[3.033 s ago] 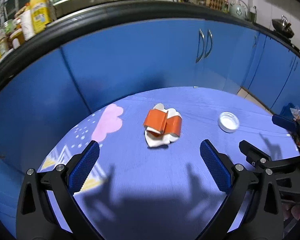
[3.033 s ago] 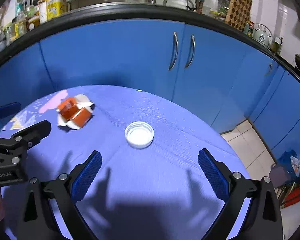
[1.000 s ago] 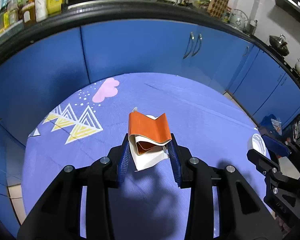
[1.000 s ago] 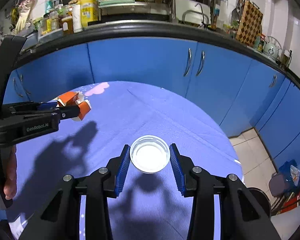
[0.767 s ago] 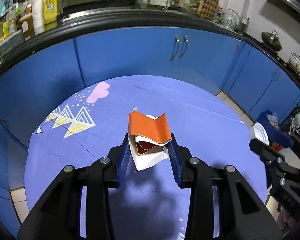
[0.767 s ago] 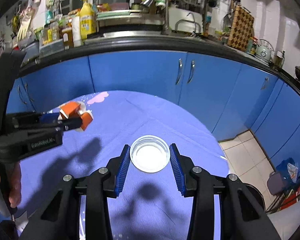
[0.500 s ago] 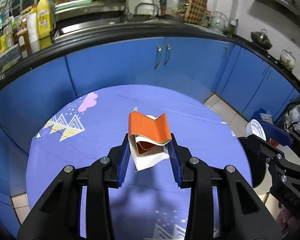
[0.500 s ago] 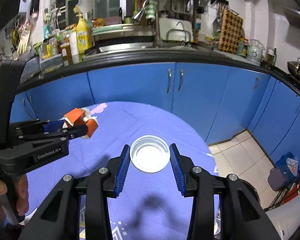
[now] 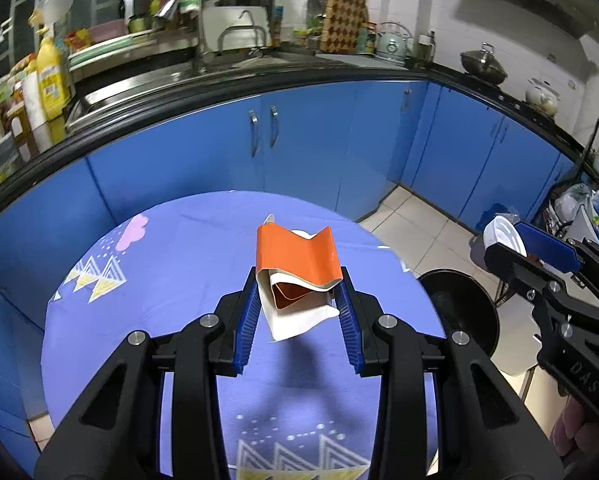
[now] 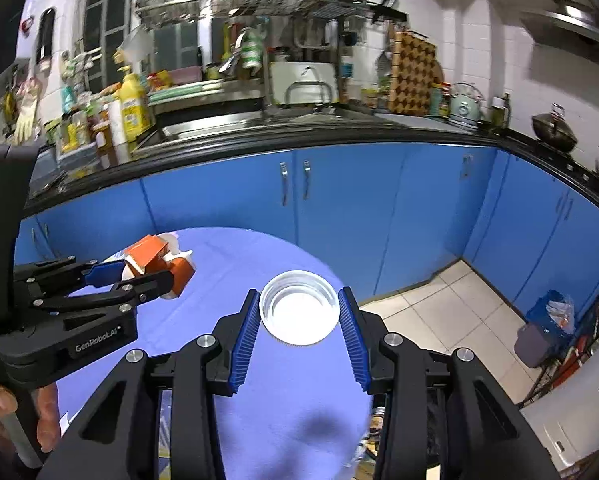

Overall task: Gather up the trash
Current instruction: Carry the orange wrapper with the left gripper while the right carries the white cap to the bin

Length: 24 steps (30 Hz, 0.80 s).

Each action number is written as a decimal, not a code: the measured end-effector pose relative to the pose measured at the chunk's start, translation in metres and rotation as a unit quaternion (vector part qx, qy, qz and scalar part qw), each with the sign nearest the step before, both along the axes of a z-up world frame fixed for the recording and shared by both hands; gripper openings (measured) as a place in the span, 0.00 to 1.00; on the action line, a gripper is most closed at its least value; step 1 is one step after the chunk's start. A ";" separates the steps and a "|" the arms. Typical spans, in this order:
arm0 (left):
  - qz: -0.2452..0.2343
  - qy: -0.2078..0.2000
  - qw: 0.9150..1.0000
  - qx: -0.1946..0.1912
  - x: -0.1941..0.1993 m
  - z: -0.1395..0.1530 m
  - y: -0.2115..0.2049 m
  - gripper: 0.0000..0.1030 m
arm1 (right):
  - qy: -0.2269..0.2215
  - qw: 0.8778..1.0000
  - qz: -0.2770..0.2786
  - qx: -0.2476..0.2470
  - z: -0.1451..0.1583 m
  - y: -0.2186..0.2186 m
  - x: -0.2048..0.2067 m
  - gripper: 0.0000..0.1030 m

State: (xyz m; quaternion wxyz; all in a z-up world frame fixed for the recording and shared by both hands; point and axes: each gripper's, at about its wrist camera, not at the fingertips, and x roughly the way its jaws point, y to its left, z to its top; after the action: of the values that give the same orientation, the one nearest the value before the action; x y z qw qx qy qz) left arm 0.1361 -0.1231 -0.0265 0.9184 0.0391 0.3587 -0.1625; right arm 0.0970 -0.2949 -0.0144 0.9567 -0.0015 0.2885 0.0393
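My left gripper [image 9: 298, 302] is shut on a crumpled orange and white carton [image 9: 295, 268], held up above the round table with the blue patterned cloth [image 9: 171, 280]. The same carton [image 10: 155, 260] shows at the left of the right wrist view, in the left gripper [image 10: 139, 276]. My right gripper [image 10: 298, 312] is shut on a white round lid [image 10: 298, 312], hollow side towards the camera, lifted over the table's right edge. In the left wrist view that lid [image 9: 501, 236] sits in the right gripper [image 9: 515, 240] at the far right.
A black round bin [image 9: 459, 312] stands on the tiled floor [image 9: 415, 220] just right of the table. Blue cabinets [image 9: 299, 148] under a black counter curve round behind. A dark bag and a blue one [image 10: 547, 320] lie at the right wall. A hand [image 10: 3, 408] holds the left gripper's handle.
Both grippers have risen and pulled back from the table with the carton and the lid still gripped. More of the counter, the floor and the black bin has come into view.
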 end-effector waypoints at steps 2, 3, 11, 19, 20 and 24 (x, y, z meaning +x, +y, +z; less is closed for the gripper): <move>-0.007 -0.003 1.000 0.003 -0.002 0.002 -0.013 0.37 | -0.003 1.000 -0.015 0.004 0.001 -0.016 -0.004 0.38; -0.010 -0.003 1.000 0.004 -0.002 0.002 -0.019 0.37 | -0.004 1.000 -0.021 0.004 0.001 -0.022 -0.005 0.38; -0.034 -0.006 0.999 0.014 0.003 0.002 -0.074 0.37 | -0.007 0.997 -0.074 0.015 0.000 -0.079 -0.014 0.38; -0.049 -0.008 0.999 0.019 0.012 0.003 -0.119 0.37 | -0.002 0.995 -0.097 0.014 -0.008 -0.112 -0.009 0.38; -0.051 -0.008 0.998 0.021 0.013 0.002 -0.124 0.37 | 0.001 0.995 -0.099 0.012 -0.010 -0.114 -0.007 0.38; -0.057 -0.010 0.998 0.028 0.017 0.003 -0.143 0.37 | 0.009 0.995 -0.101 0.008 -0.017 -0.124 -0.002 0.38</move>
State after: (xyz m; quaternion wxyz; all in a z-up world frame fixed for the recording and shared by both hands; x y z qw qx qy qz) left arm 0.1527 -0.2656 -0.0240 0.9098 0.0867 0.3507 -0.2046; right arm 0.0948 -0.4193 -0.0314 0.9531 0.0359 0.2954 -0.0552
